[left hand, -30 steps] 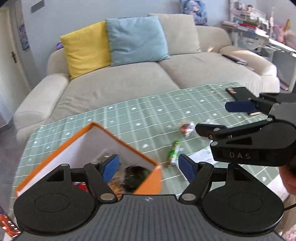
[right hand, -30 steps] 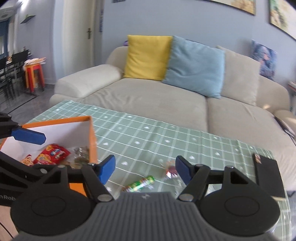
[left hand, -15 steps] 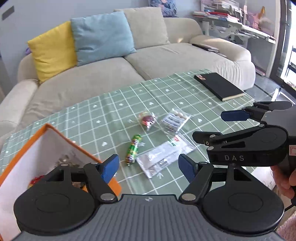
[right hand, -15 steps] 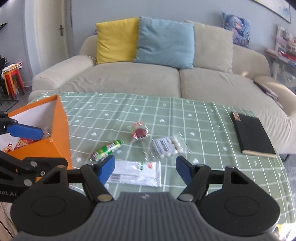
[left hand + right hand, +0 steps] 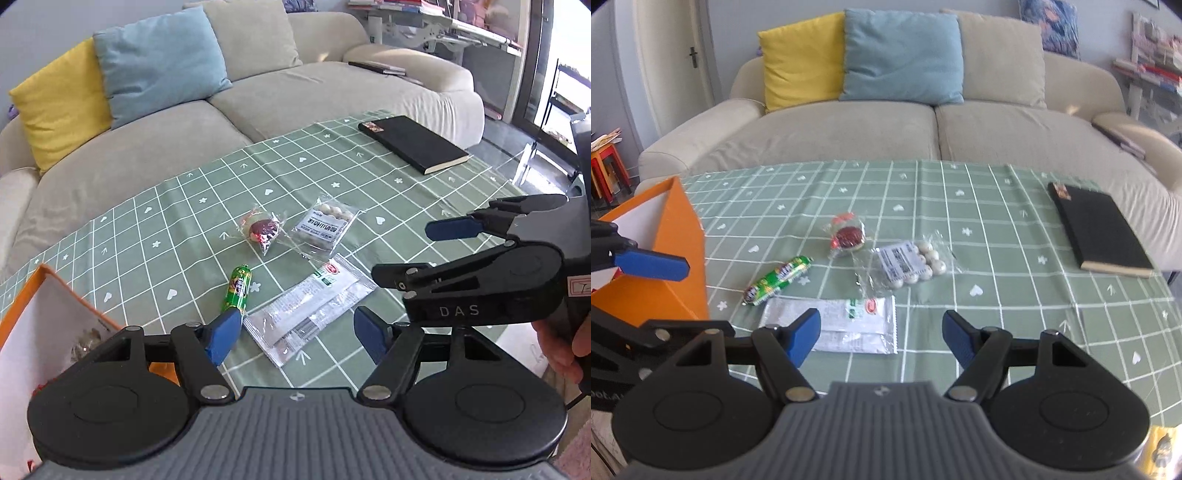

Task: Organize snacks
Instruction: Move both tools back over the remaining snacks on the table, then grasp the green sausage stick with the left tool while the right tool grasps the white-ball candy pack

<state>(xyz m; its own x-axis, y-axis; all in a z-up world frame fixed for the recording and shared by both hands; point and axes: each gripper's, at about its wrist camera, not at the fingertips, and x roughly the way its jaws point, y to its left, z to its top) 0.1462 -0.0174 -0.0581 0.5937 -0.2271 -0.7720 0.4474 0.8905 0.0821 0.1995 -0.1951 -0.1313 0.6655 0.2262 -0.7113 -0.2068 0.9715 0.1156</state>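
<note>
L gripper (image 5: 297, 334): jaws wide, just been closing a bit; nothing gripped, flat clear pouch (image 5: 308, 308) on cloth below gap.
R gripper (image 5: 881, 336): jaws wide, empty, over the same pouch.
Snacks: glossy green tube (image 5: 779, 279), crinkly red-candy wrap (image 5: 847, 236), clear bag w/ white balls (image 5: 910, 264), all mid-table.
Box (image 5: 677, 258): orange card, white inside, left of snacks.
Surface: green grid tablecloth (image 5: 997, 240); black book (image 5: 1099, 230) far right.
Room: beige sofa (image 5: 886, 122).
</note>
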